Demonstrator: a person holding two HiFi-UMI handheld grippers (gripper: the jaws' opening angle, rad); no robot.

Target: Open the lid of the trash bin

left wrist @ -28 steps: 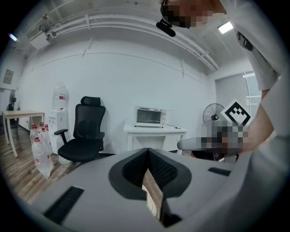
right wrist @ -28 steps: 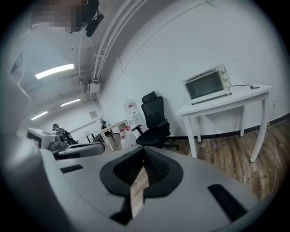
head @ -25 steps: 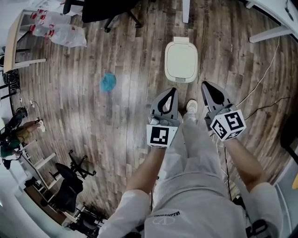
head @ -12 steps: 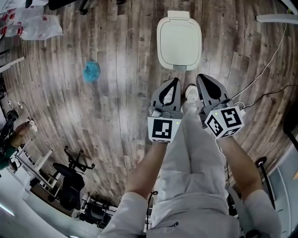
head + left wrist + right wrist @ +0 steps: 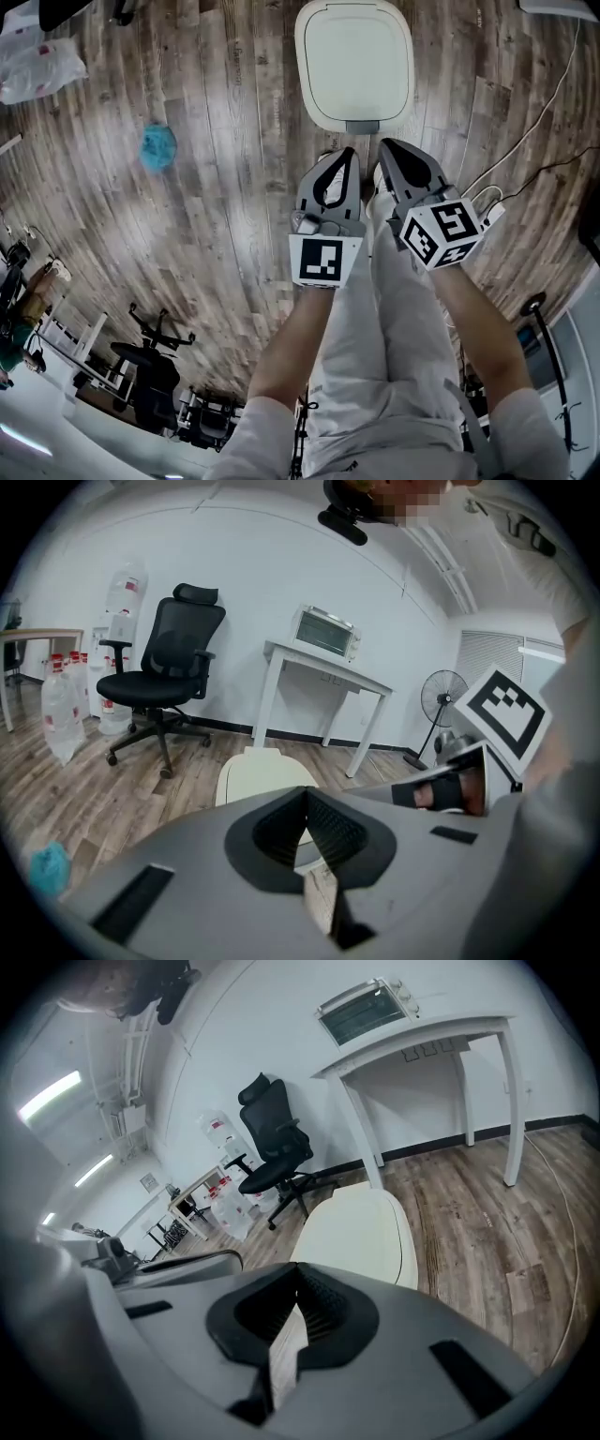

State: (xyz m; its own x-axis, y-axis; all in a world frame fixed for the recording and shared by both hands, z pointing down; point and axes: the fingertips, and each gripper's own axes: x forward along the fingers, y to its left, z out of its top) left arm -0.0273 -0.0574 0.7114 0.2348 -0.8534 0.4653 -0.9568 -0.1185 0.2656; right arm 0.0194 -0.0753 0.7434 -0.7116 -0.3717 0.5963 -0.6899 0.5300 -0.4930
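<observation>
Claws: 2, both closed. Left claw (image 5: 348, 153) w/ tips pressed together, nothing btw them; same in left gripper view (image 5: 307, 792). Right claw (image 5: 383, 142) pinched closed too, empty, tips together in right gripper view (image 5: 298, 1268). Held side by side, v. close, over the knees, both pointing fwd at the bin. Right one a little ahead of left. Marker cubes: 2, one per claw. Left cube (image 5: 323, 262) facing straight up at head cam, right cube (image 5: 441, 233) turned a bit outward. Arms: 2, bare, stretched fwd along the legs. Light grey pants under them.

Just past the claw tips: 1 trash bin (image 5: 311, 94), cream white, standing on the wood floor (image 5: 234, 187). Lid (image 5: 356, 56) down flat, closed. 1 grey foot pedal (image 5: 363, 127) at near edge of bin, right ahead of the tips. No claw touching bin or lid. Bin also seen in left gripper view (image 5: 262, 775) & right gripper view (image 5: 361, 1232), low & ahead of the tips.

Farther out: 1 small blue-green scrunched thing (image 5: 157, 148) on floor to the left, well apart from bin.

Far end of room: 1 black office chair (image 5: 169, 677), 1 white table (image 5: 323, 672) w/ 1 small oven (image 5: 323, 632) on top, 1 fan (image 5: 441, 700) by the wall. Some big water jugs (image 5: 58, 705) at far left, exact no. hard to tell.
</observation>
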